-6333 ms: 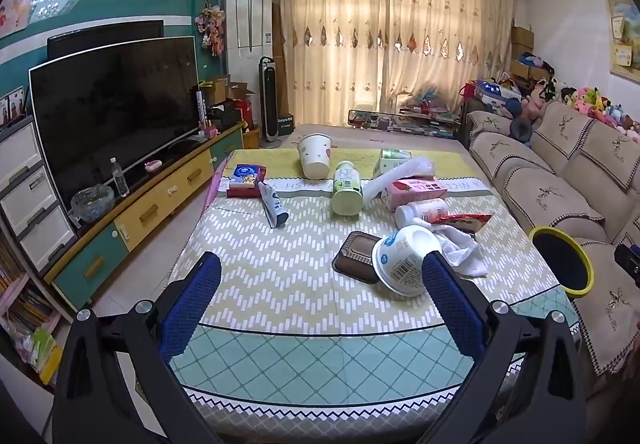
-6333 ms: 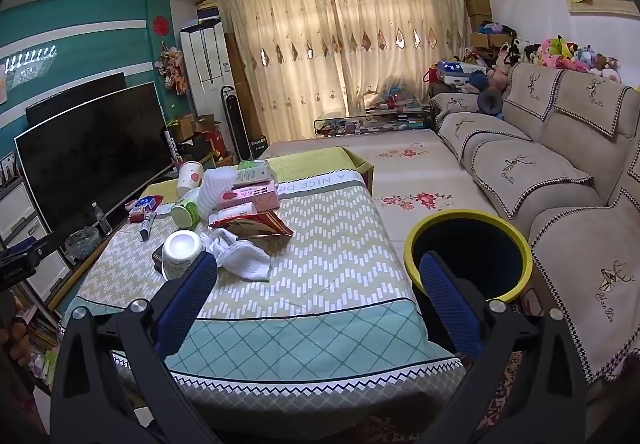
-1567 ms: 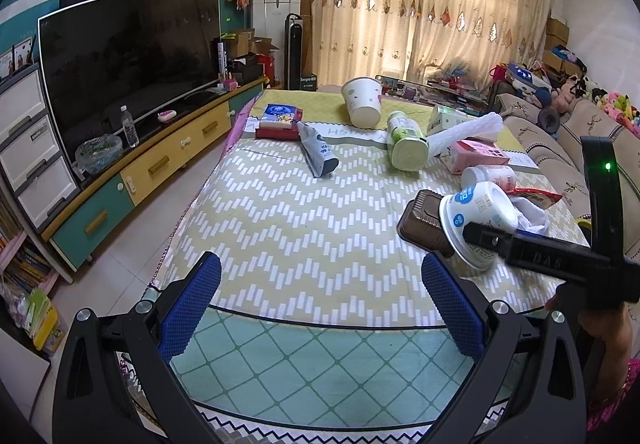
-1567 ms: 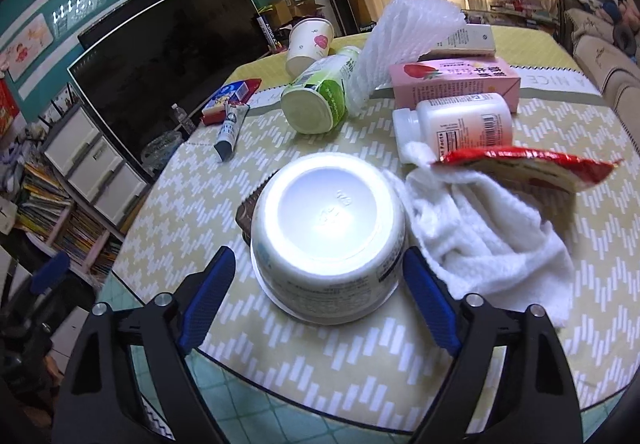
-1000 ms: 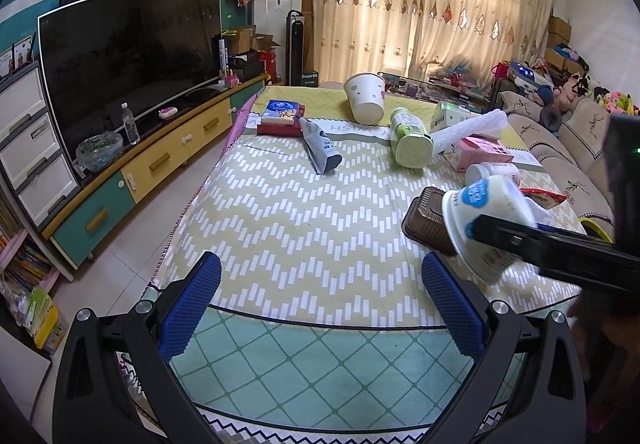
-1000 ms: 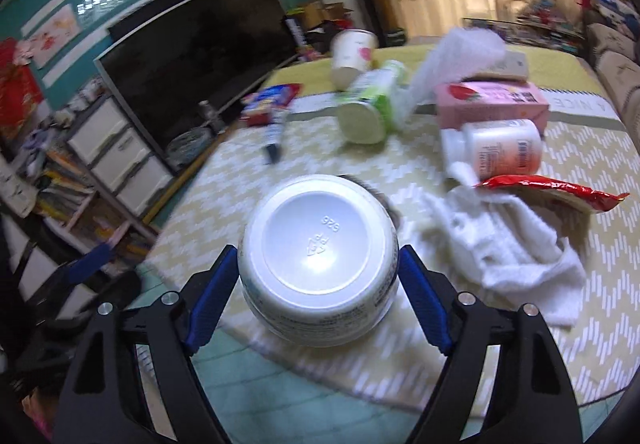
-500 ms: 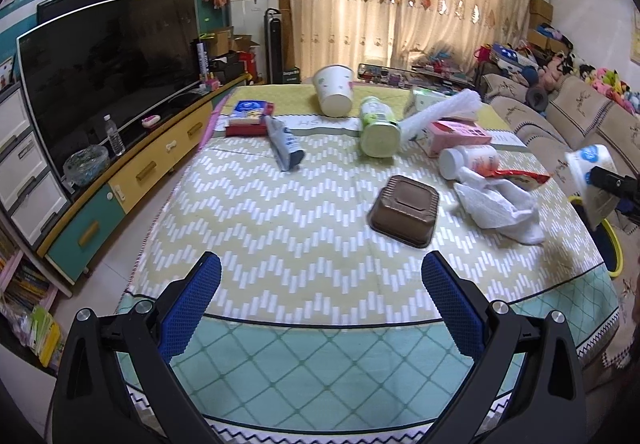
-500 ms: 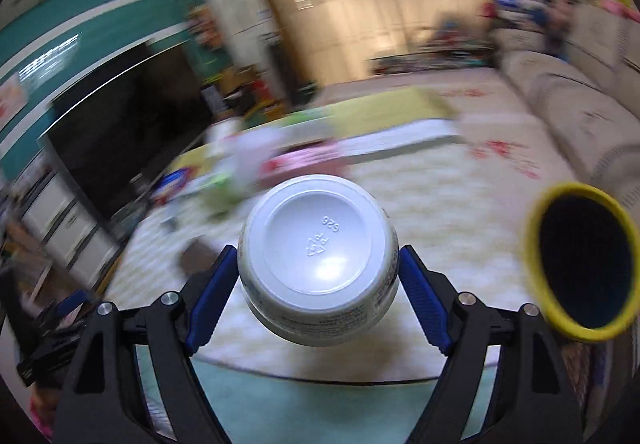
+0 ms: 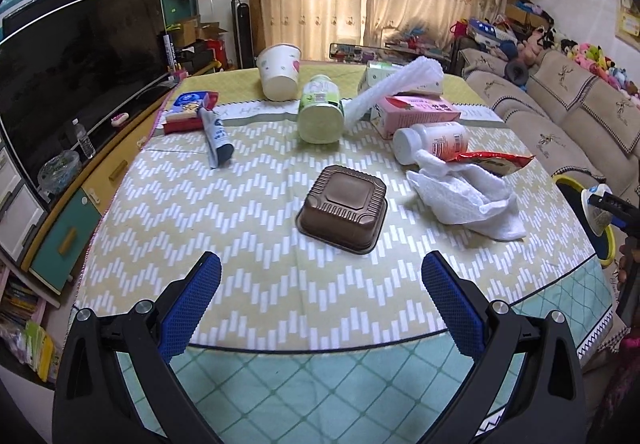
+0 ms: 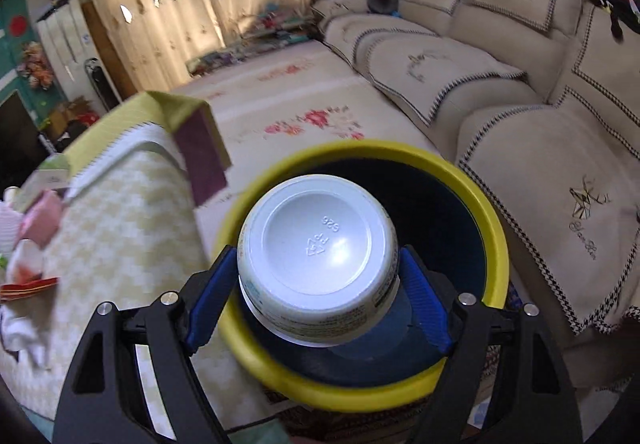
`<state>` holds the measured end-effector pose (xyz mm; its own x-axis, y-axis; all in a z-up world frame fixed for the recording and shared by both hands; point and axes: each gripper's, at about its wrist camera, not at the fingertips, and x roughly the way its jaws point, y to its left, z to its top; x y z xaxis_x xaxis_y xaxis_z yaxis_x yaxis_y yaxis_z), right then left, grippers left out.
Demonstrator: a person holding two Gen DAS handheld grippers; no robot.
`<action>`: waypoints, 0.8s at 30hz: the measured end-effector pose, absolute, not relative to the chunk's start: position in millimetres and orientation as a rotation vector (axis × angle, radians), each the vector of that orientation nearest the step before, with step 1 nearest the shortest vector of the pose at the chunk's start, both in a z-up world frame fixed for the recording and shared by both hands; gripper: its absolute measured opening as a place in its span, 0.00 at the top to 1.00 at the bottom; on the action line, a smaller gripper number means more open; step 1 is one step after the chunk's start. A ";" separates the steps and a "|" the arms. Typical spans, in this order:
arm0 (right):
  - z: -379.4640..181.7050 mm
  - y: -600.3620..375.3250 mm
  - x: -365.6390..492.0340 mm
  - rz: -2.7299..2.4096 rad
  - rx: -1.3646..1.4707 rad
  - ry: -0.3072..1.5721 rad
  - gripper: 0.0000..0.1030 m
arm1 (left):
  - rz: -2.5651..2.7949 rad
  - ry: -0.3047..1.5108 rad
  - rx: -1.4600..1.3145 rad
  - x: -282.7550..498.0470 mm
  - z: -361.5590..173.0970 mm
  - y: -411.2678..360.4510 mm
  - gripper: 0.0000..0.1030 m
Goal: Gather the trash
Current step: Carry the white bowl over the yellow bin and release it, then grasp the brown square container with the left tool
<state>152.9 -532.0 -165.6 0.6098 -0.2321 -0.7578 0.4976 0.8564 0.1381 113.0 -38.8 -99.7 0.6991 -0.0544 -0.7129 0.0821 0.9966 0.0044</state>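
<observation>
My right gripper (image 10: 318, 286) is shut on a white plastic bowl (image 10: 318, 258), bottom toward the camera, held over the mouth of the yellow-rimmed dark bin (image 10: 494, 232) beside the table. In the left wrist view that bowl (image 9: 596, 210) and the bin (image 9: 570, 180) show at the far right. My left gripper (image 9: 320, 304) is open and empty above the table's near edge. In front of it lie a brown plastic tray (image 9: 344, 210), a white crumpled cloth (image 9: 464, 200), a red wrapper (image 9: 494, 160), a white bottle (image 9: 434, 140), a pink carton (image 9: 416, 112), a green-white cup (image 9: 321, 114) and a paper cup (image 9: 279, 71).
A tube (image 9: 216, 138) and a blue-red packet (image 9: 188, 110) lie at the table's far left. A TV on a low cabinet (image 9: 76, 60) stands left of the table (image 9: 200, 212). A beige sofa (image 10: 520, 92) runs along the right, close behind the bin.
My right gripper closed on the white bowl, lifted it off the table and swung it right until it hangs over the bin. My left gripper stayed open and shifted slightly.
</observation>
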 end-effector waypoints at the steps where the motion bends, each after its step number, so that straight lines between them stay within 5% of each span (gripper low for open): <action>1: -171.0 -537.4 155.5 -0.438 0.354 0.822 0.25 | -0.077 0.796 0.039 115.3 -100.3 -41.1 0.04; 24: -165.3 -526.9 151.9 -0.431 0.333 0.809 0.18 | -0.098 0.826 0.131 193.5 -122.5 -47.2 0.04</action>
<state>151.9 -526.9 -165.3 0.6121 -0.2410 -0.7532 0.4900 0.8632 0.1220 193.5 -47.2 -122.5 0.6737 -0.0356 -0.7381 0.1374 0.9875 0.0778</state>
